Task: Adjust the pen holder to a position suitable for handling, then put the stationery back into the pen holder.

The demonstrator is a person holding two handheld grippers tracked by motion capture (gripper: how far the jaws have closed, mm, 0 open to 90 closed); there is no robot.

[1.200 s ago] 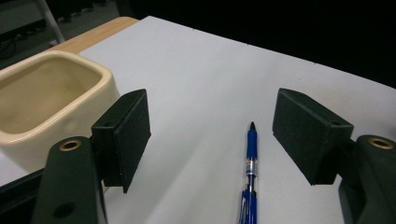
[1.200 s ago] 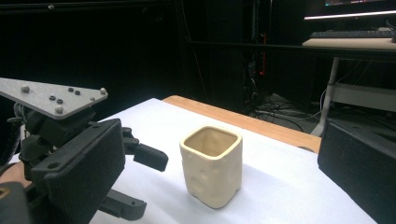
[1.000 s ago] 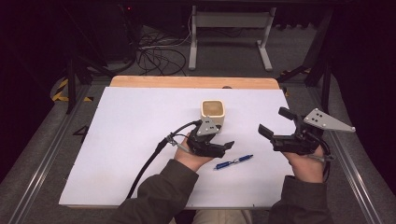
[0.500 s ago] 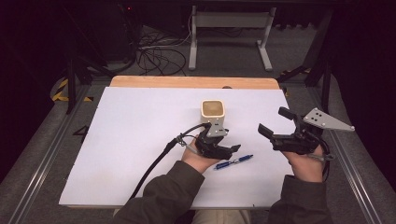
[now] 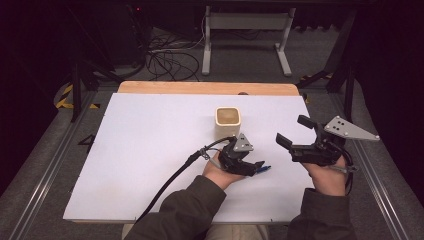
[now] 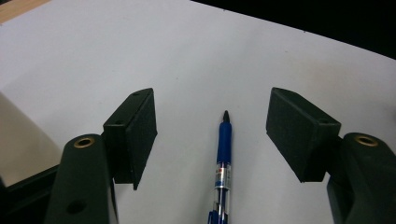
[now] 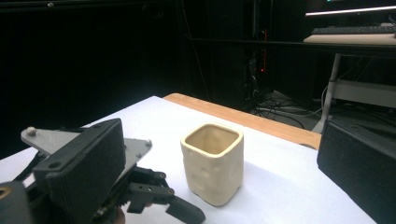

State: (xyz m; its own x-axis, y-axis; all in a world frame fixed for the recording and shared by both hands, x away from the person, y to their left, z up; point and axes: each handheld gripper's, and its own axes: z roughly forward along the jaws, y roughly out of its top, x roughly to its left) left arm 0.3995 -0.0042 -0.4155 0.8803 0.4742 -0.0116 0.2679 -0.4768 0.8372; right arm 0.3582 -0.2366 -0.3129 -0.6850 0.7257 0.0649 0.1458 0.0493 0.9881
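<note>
A blue pen [image 6: 223,154] lies on the white table sheet [image 5: 150,150], tip pointing away between the jaws of my left gripper [image 6: 212,99]. Those jaws have just been closing, and both pads [image 6: 135,133] still stand clear of the pen. From above, my left gripper [image 5: 251,166] sits low over the pen [image 5: 266,168], just in front of a cream square cup [image 5: 227,121]. My right gripper [image 5: 291,131] hovers open to the right, aimed at the cup [image 7: 215,170], with nothing in it.
A wooden table edge [image 5: 205,88] runs along the back of the sheet. Cables and a metal stand [image 5: 245,40] lie on the floor beyond. The left gripper's cable [image 5: 170,182] trails back over the sheet toward the person's sleeve.
My left gripper has moved right and down from beside the cup and now sits over the pen, covering most of it. The right gripper has not moved.
</note>
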